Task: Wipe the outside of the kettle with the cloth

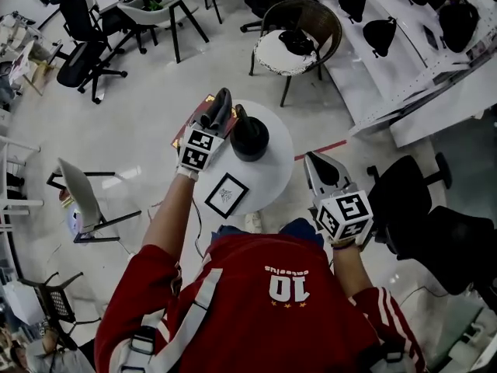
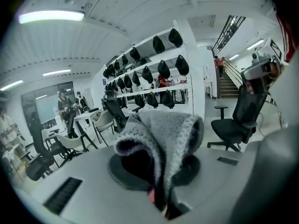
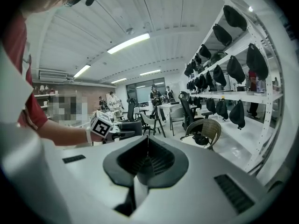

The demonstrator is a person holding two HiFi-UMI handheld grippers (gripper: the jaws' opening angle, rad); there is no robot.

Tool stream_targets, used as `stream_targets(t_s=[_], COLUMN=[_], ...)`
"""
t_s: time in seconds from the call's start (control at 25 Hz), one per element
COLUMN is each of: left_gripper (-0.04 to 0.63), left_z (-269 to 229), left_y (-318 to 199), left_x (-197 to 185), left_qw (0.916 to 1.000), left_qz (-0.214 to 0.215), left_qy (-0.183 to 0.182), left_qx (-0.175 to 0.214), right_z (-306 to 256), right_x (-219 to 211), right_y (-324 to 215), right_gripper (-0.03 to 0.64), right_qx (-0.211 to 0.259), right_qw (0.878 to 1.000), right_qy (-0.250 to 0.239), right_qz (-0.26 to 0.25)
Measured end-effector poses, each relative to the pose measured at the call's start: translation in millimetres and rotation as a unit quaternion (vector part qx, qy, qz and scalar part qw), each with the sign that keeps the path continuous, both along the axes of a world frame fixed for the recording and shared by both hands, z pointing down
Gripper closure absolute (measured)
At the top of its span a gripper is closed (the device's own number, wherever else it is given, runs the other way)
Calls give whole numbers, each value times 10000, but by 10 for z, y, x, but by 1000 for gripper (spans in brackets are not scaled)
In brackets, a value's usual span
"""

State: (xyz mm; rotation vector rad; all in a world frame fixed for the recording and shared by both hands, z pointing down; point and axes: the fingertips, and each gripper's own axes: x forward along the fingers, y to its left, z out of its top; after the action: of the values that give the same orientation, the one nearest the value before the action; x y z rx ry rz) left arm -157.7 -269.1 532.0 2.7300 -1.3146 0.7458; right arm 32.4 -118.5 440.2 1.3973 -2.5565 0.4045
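My left gripper (image 1: 218,109) pinches the grey woolly cloth (image 2: 163,134) tight between its jaws, and the cloth flops over the tips. The black kettle (image 1: 250,137) stands on the small round white table (image 1: 273,179). It sits just beside my left gripper, on that gripper's right side. It is very near or maybe touching, I cannot tell which. My right gripper (image 1: 320,165) hangs past the table edge, well apart from the kettle. Its jaws are pressed together with nothing in them. So the left one is the near one. The left gripper view shows no kettle past the cloth, so I think the cloth must turn and push right, onto the kettle's side
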Motion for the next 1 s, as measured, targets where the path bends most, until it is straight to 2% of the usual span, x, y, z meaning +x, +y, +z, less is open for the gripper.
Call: stream_targets(t_s=[0.24, 0.44, 0.72, 1.0], left_gripper=[548, 548, 548, 549], left_z=[158, 253, 340, 273], left_y=[-255, -344, -364, -295], left_x=[19, 188, 250, 401], left_qw=[9999, 9999, 9967, 9949], left_qz=[-81, -67, -431, -351], left_qy=[-27, 3, 616, 920], left_qx=[-84, -127, -313, -239], right_z=[75, 120, 107, 145], right_x=[-38, 13, 62, 94], right_y=[-86, -181, -364, -442], right_gripper=[600, 600, 600, 600], right_qx=[-71, -115, -140, -190], right_qw=[10000, 9999, 9991, 9983], right_qy=[-31, -46, -17, -17], right_qz=[10, -106, -411, -550])
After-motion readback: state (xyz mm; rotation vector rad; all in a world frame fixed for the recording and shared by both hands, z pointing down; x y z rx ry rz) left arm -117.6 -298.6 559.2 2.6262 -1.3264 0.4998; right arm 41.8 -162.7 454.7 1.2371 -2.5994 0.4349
